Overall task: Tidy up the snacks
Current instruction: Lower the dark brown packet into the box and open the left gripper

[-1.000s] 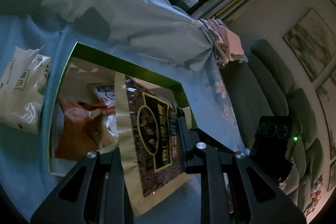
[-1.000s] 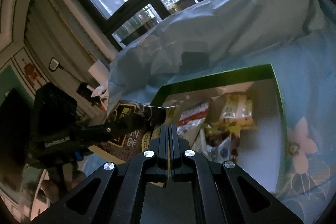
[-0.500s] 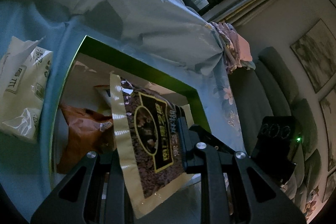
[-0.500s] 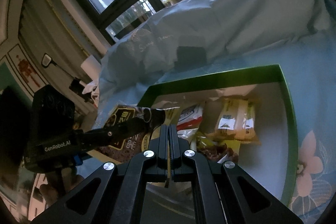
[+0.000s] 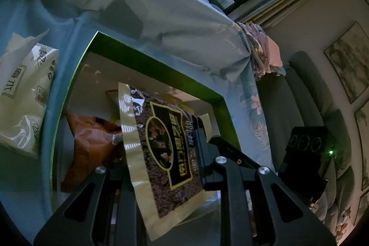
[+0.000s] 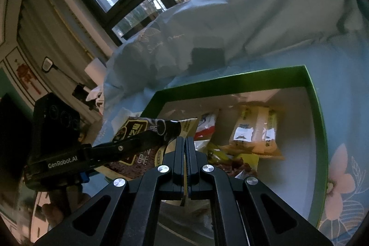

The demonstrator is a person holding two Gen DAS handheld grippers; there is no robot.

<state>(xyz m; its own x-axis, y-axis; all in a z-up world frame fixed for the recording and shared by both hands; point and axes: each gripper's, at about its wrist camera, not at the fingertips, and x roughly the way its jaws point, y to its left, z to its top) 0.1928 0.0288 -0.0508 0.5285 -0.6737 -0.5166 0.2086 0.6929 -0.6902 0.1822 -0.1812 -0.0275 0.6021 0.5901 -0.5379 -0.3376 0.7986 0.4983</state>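
Snack pouch (image 5: 161,149), flat and glossy, hangs between both claws over the near corner of a green-rimmed box (image 5: 147,59). Its border is pale gold, its middle a dark brown panel speckled like nuts or grains, with a black label framed in yellow and printed in characters too small to read. Window light streaks across the foil near the top seal.

The left claw (image 5: 161,176) is closed on the pouch, its black fingers (image 5: 200,142) pressing one long edge while the bag stands nearly upright and slightly tilted in the left wrist view. The right claw (image 6: 185,146) has its fingers pressed together on a thin edge of the same pouch (image 6: 138,135), which shows as a sliver of gold foil between them. In the right wrist view the left claw (image 6: 161,130) reaches in from the left across the pouch's face.

Inside the box (image 6: 318,130), on its white floor, lie an orange-brown packet (image 5: 92,142), a yellow wrapped bar pack (image 6: 256,133), a red-and-white wrapper (image 6: 205,128) and some smaller yellow packets. The box sits on a light blue flowered sheet (image 6: 341,66) covering a bed. A soft pack of tissues (image 5: 23,98) lies on the sheet just outside the box's left wall.
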